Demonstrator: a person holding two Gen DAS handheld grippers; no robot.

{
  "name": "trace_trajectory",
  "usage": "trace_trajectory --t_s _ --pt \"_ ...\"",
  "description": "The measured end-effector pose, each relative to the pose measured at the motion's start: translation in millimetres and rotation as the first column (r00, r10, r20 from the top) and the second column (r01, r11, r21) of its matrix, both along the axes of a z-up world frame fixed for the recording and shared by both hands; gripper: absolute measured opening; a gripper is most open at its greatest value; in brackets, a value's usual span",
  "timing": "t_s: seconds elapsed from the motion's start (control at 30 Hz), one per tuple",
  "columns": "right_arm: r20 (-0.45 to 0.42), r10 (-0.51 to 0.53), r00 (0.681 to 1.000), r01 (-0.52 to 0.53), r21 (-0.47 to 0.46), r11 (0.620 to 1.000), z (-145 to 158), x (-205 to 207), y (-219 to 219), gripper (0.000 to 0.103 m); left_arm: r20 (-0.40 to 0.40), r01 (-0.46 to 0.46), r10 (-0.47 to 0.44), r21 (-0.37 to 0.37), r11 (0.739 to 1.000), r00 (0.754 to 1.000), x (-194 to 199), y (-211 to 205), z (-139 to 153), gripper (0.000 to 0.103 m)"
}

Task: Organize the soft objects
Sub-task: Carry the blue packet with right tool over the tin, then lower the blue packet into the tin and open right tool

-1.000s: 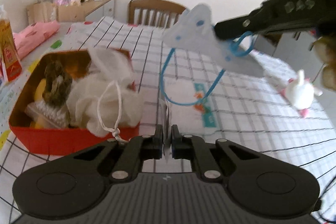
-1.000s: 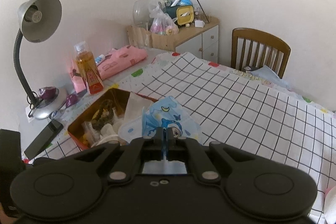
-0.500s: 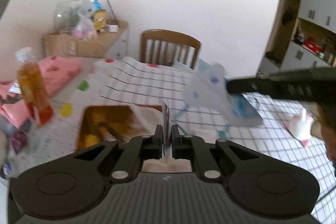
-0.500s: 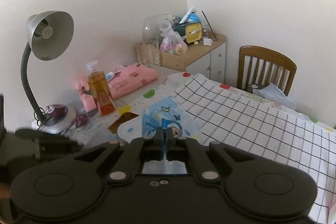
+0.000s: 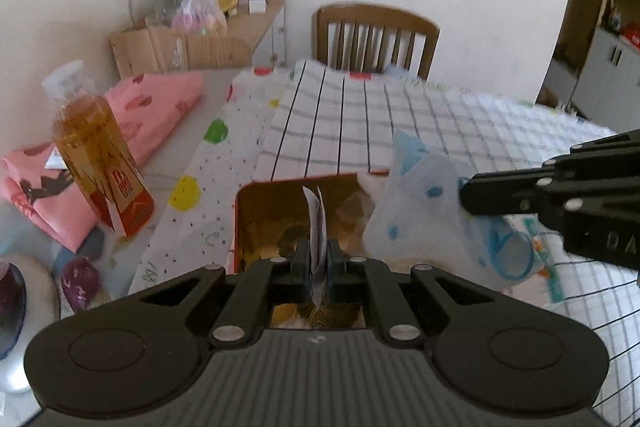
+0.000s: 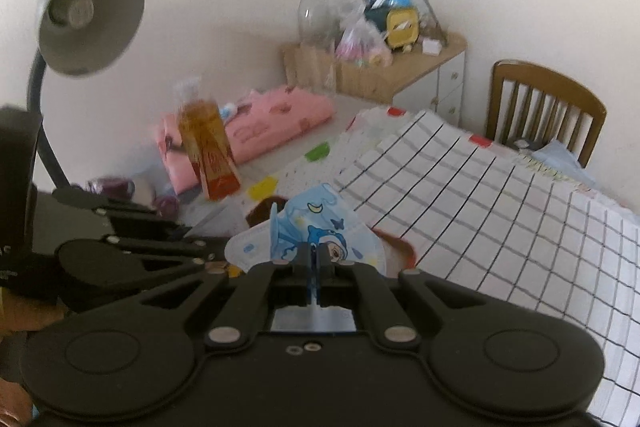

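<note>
Landmark: red tin [image 5: 240, 223], open, on the table [image 5: 400, 115] at the near edge of the checked cloth [image 5: 340, 131]; yellowish and dark contents show inside, too blurred to name.

- Left gripper [image 5: 319, 261]: above the tin, pointing down into it. Jaws closed together, clamping a thin white packet [image 5: 317, 223] that stands upright between the fingers.
- Right gripper [image 6: 315, 259]: at the right side of the tin, reaching in toward it. Jaws pinched together on a child's face mask [image 6: 316, 231], blue with cartoon print; the mask hangs in the air over the tin's right part, not resting on anything that can be seen. Its blue ear loop [image 5: 508, 255] dangles just right of the tin.
- Bottle [image 5: 100, 163]: orange liquid, left of the tin, tilted.
- Pink folded cloth [image 5: 156, 111]: left of the tin, behind the bottle.
- Desk lamp [image 6: 88, 23]: grey shade, far left of the tin.
- Wooden chair [image 5: 376, 39]: beyond the tin, at the table's far end.
- Small cabinet [image 6: 420, 71]: beyond the tin on the left, cluttered on top.
</note>
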State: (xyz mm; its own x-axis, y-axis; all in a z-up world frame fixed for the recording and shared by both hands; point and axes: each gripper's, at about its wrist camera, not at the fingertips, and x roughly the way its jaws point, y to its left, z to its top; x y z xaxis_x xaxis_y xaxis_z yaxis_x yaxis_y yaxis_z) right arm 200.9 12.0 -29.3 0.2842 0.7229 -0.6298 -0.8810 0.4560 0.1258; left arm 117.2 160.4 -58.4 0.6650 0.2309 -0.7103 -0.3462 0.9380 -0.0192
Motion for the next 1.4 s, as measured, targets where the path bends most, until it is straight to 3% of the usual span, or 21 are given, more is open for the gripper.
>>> trace_trajectory --t_s 0.3,0.47,0.67,0.77,0.9,1.03,1.07,1.13,1.17,1.4 --pt "-0.052 -0.002 0.999 -0.002 -0.079 0.997 -33 11 15 0.003 -0.075 -0.012 0.011 -0.013 1.0 0.997 17 5 -25 0.008" --pt "-0.067 -0.012 0.998 0.005 -0.101 0.995 -43 13 17 0.014 -0.095 -0.009 0.008 -0.017 1.0 0.995 20 3 -30 0.008" --pt "-0.09 0.009 0.996 -0.018 -0.104 0.994 -49 13 16 0.017 -0.104 -0.003 0.002 -0.016 1.0 0.995 21 0 -32 0.01" --pt "-0.093 0.011 0.996 -0.02 -0.101 0.995 -50 12 15 0.022 -0.103 0.003 -0.006 -0.029 1.0 0.995 21 -1 -32 0.015" --pt "-0.091 0.01 0.996 -0.019 -0.095 0.995 -48 11 13 0.028 -0.094 0.003 -0.007 -0.047 0.999 0.996 18 -1 -29 0.03" --pt "-0.086 0.009 0.996 -0.016 -0.082 0.997 -42 8 9 0.032 -0.095 0.011 -0.014 -0.034 0.999 0.995 16 -5 -27 0.034" --pt "-0.084 0.007 0.996 -0.013 -0.078 0.997 -41 7 7 0.033 -0.094 0.011 -0.014 -0.032 0.999 0.996 15 -6 -26 0.038" --pt "-0.082 0.003 0.997 -0.009 -0.07 0.997 -38 5 4 0.034 -0.084 0.004 -0.007 -0.025 1.0 0.996 11 -7 -23 0.062" --pt "-0.082 0.001 0.997 -0.007 -0.065 0.998 -36 4 1 0.035 -0.072 0.005 -0.006 -0.021 1.0 0.997 9 -8 -21 0.065" --pt "-0.074 -0.015 0.997 0.013 -0.033 0.999 -24 -2 -15 0.042 -0.044 0.024 -0.024 -0.012 1.0 0.999 -4 -15 -9 0.066"
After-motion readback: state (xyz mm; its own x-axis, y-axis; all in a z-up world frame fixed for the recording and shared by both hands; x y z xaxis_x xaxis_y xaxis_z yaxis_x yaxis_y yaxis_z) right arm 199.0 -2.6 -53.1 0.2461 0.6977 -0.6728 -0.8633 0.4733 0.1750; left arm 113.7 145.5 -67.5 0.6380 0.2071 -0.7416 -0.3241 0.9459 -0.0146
